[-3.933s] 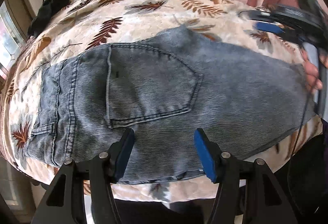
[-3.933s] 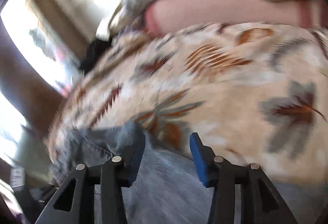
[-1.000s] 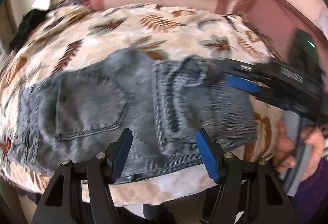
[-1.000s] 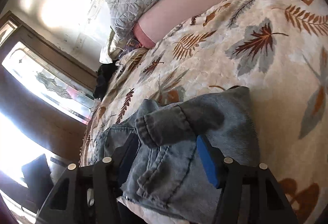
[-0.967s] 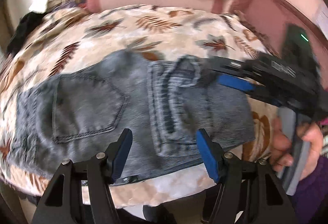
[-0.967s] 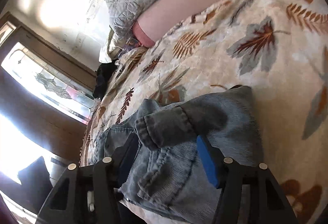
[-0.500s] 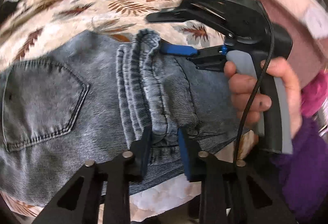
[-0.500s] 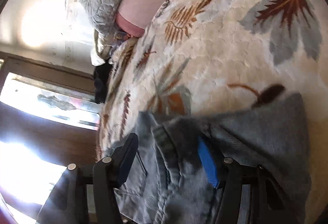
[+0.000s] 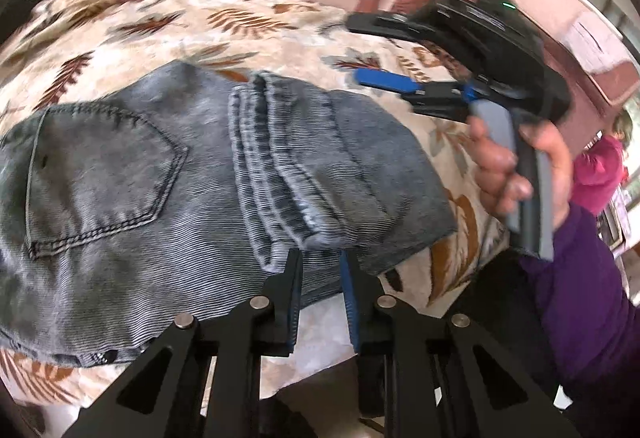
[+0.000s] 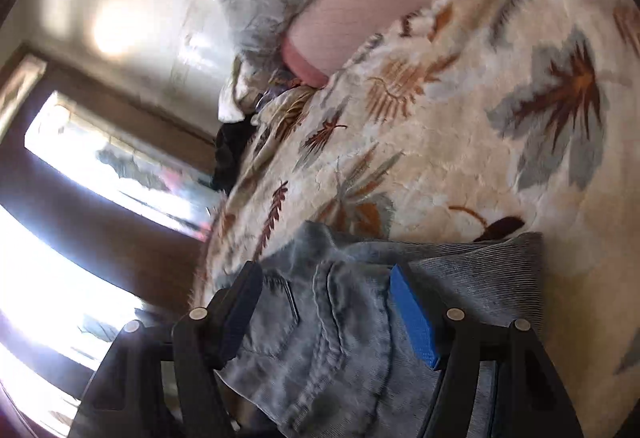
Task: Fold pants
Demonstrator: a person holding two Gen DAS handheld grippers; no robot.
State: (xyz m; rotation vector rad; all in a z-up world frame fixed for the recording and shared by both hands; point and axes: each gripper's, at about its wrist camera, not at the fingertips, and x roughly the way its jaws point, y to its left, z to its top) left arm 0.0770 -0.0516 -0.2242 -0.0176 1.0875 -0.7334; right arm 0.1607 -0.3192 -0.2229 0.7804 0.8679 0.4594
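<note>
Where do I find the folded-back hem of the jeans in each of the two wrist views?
Left wrist view: the hem runs from upper centre down to the left gripper, across the jeans.
Right wrist view: the hem is at bottom centre, between the fingers of the right gripper.
Shared landmark: the leaf-print blanket.

Daylight floods my right wrist view from the window (image 10: 100, 173) at left, blown out to pure white, with a soft glare patch on the wall (image 10: 108, 25). That frame smears with motion blur, worst on the leaf-print bedspread (image 10: 460, 157). My left wrist view is evenly bright and sharper on the jeans (image 9: 120, 173), though the right gripper (image 9: 384, 53) blurs. Both bend at the fisheye rim, corners black.
</note>
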